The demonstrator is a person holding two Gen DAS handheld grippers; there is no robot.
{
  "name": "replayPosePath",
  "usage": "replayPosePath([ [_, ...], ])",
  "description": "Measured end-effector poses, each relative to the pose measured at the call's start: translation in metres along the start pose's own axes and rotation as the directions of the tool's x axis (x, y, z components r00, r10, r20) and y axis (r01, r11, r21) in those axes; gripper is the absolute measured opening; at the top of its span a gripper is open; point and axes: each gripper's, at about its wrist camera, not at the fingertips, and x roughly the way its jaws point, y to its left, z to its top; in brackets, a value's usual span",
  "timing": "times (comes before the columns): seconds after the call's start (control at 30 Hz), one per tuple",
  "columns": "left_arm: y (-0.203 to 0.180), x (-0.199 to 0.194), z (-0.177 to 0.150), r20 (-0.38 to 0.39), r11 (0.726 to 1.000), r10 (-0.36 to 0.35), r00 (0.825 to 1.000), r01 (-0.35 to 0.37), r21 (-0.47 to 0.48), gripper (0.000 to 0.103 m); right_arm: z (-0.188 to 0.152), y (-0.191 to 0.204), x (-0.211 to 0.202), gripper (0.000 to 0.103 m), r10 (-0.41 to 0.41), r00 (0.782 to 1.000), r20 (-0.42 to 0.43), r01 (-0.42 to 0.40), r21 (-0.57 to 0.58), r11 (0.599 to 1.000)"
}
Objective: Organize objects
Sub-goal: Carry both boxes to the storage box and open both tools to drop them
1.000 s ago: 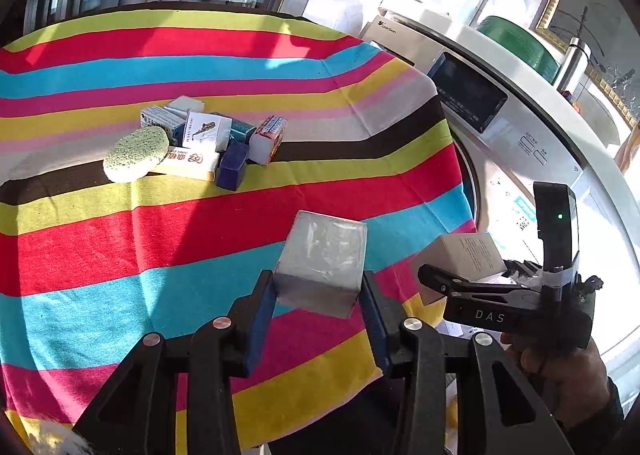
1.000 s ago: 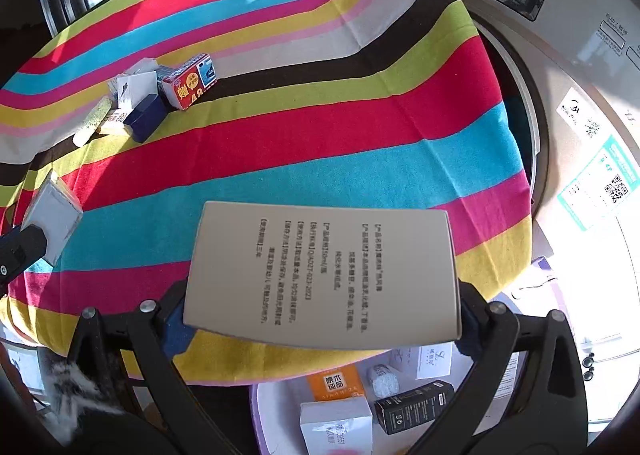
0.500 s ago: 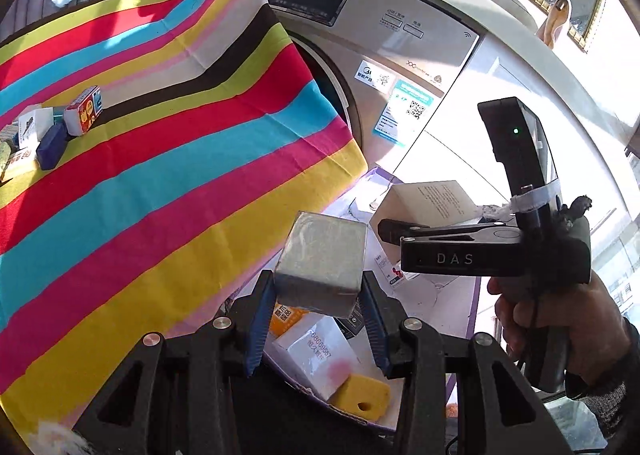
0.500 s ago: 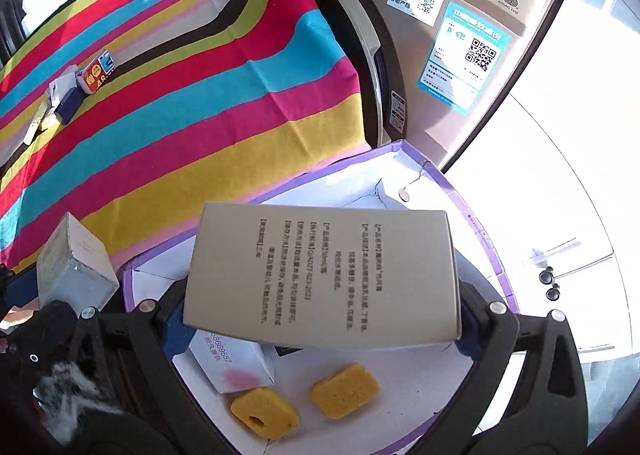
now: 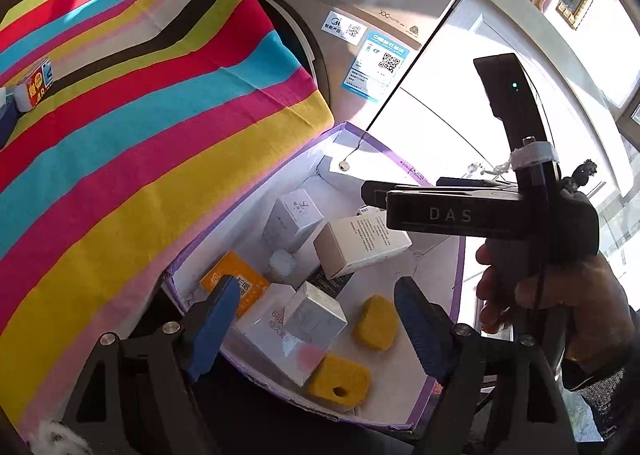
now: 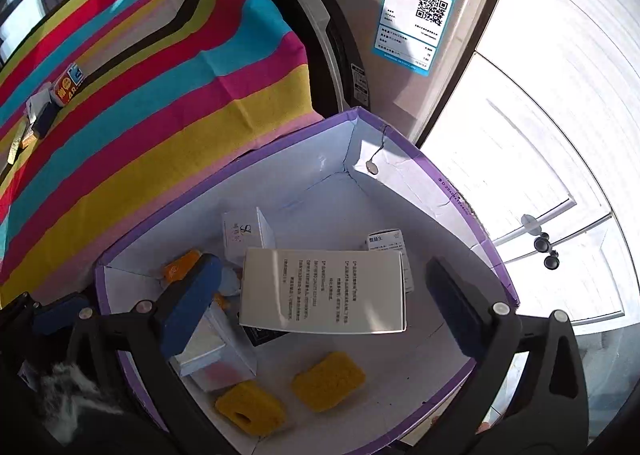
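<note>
On the left, the left gripper [image 5: 314, 325] has just been opening; its jaws stand apart over the purple-edged box [image 5: 460, 267], where the silver carton [image 5: 316, 315] lies tilted on other packs and may slide. Rightward, the right gripper [image 6: 328, 299], marked "DAS", is released too, and its white printed carton [image 6: 324, 291] hangs free between the pads, so it could land askew on the yellow sponges [image 6: 328, 381].

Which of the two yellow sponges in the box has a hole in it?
The sponge in the near corner, beside the white carton; a round hole shows in its side. The other sponge shows none.
</note>
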Motion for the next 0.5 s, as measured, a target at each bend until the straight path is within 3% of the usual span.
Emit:
replayPosePath([
  [0.17,0.013,-0.019,0.002,0.057,0.999,0.002,0.998,0.0,-0.043,0.083,0.004,0.008,-0.006,0.103,0.029,1.0,0.011,-0.029,0.017,0.999],
  [0.3,0.033,-0.032,0.006,0.096,0.993,0.011,0.995,0.001,-0.12,0.083,0.008,0.018,-0.021,0.103,0.036,0.996,0.084,-0.035,-0.02,0.999],
  [0.5,0.058,-0.051,0.008,0.159,0.979,0.044,0.986,-0.011,-0.205,0.083,0.011,0.036,-0.025,0.103,0.078,0.992,0.103,-0.069,-0.092,0.993],
])
